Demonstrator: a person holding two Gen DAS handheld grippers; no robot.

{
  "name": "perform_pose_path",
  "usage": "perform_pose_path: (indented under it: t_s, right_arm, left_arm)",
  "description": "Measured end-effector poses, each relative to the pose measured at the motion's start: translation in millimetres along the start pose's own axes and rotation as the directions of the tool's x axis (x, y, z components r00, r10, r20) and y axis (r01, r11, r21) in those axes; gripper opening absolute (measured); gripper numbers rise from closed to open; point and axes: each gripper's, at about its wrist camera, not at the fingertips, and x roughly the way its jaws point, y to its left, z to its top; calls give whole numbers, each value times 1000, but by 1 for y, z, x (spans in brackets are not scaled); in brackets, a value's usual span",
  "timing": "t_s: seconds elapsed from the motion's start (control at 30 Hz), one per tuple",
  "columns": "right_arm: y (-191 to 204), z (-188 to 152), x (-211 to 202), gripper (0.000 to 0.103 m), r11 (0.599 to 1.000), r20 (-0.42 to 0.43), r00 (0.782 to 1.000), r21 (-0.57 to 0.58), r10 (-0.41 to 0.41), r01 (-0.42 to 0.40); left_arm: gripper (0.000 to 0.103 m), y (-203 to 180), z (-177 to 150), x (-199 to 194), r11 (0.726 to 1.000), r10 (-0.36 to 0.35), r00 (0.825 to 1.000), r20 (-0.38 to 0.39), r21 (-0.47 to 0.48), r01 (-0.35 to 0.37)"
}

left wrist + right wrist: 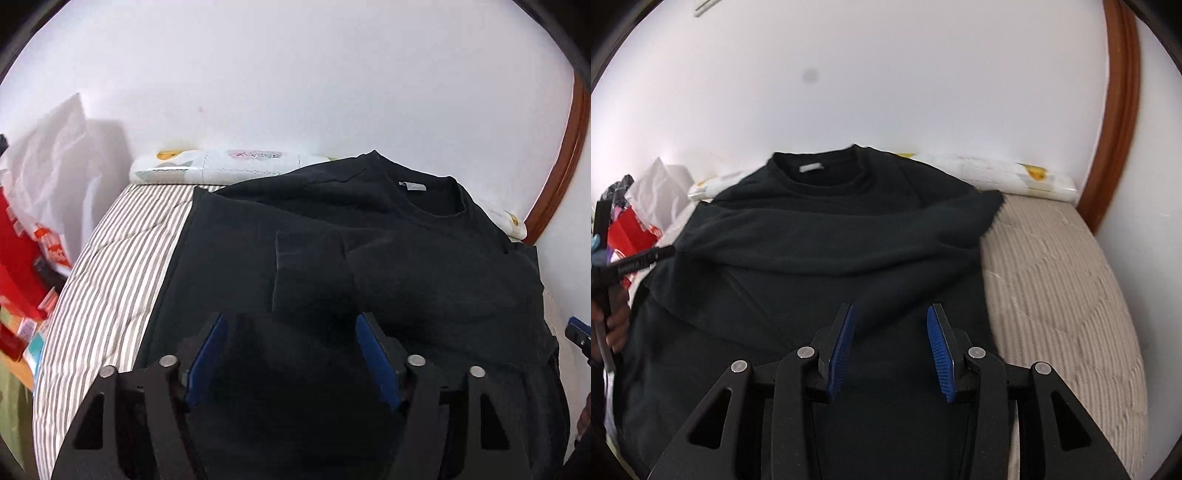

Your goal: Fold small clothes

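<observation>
On the far left, by the wall, sits a white plastic bag (48, 155) with a red box (18, 258) under it; there is printing on them, but it is too blurry to read. Next comes the striped bed cover (110, 266), and a black sweatshirt (369, 258) lies flat on it, neck hole toward the wall and both sleeves folded across its front. The left gripper (291, 354) tilts down over the bottom part of the sweatshirt. Its blue pads (207, 354) are apart with nothing pinched between them. In the right wrist view a hand (613, 325) holds that gripper's handle at the left edge. A small white tag (413, 186) sits inside the neck; no words show on it. The right gripper (892, 347) also tilts down over the sweatshirt's lower part, jaws let go and holding nothing. Behind the neck a flowery white pillow (1008, 175) lies along the wall, and a brown wooden frame (1119, 110) stands on the right.
</observation>
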Motion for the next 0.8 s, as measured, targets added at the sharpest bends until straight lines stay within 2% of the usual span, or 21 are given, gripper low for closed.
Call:
perform_pose_path:
  t_s: [0.07,0.2,0.27,0.3,0.33,0.37,0.4,0.47,0.57,0.7,0.8]
  right_arm:
    - [-6,-5,-2,40,999,2,999,-7,-49,49]
    - [-17,-16,-3,42,998,-12,998,8,-65,65]
    - [-20,-19,-1,42,997,-22,997,19,-73,74]
    - [-21,-21,0,42,997,-26,997,23,-73,74]
    - [-22,-22,2,42,997,-32,997,28,-73,73]
    - [-23,-23,2,42,997,-34,997,34,-72,73]
    - [-24,-24,3,42,996,-35,997,46,-70,71]
    - [-25,-24,5,42,996,-41,997,56,-65,67]
    - [-22,-22,4,42,996,-26,997,47,-74,75]
    - [-16,-15,6,42,993,-5,993,18,-118,118]
    - [-16,-11,10,43,990,3,991,17,-137,137]
  left_arm:
    - [62,3,3,7,1000,2,1000,1,-6,-2]
    - [55,7,10,21,998,-48,999,-12,-29,48]
    - [46,5,11,27,999,-41,999,-11,-14,41]
    - [45,3,11,30,999,-39,999,-13,-5,39]
    - [41,3,11,32,999,-37,999,-15,-6,37]
    - [31,2,11,34,1000,-30,999,-18,-7,30]
    - [27,1,11,34,1000,-23,1000,-20,-5,23]
    - [10,-2,12,32,1000,1,1000,-17,11,-1]
    - [7,-5,14,15,1000,2,1000,18,11,-2]
    - [7,2,20,-26,999,-31,995,91,-30,34]
    - [5,11,17,-51,999,7,989,150,-49,1]
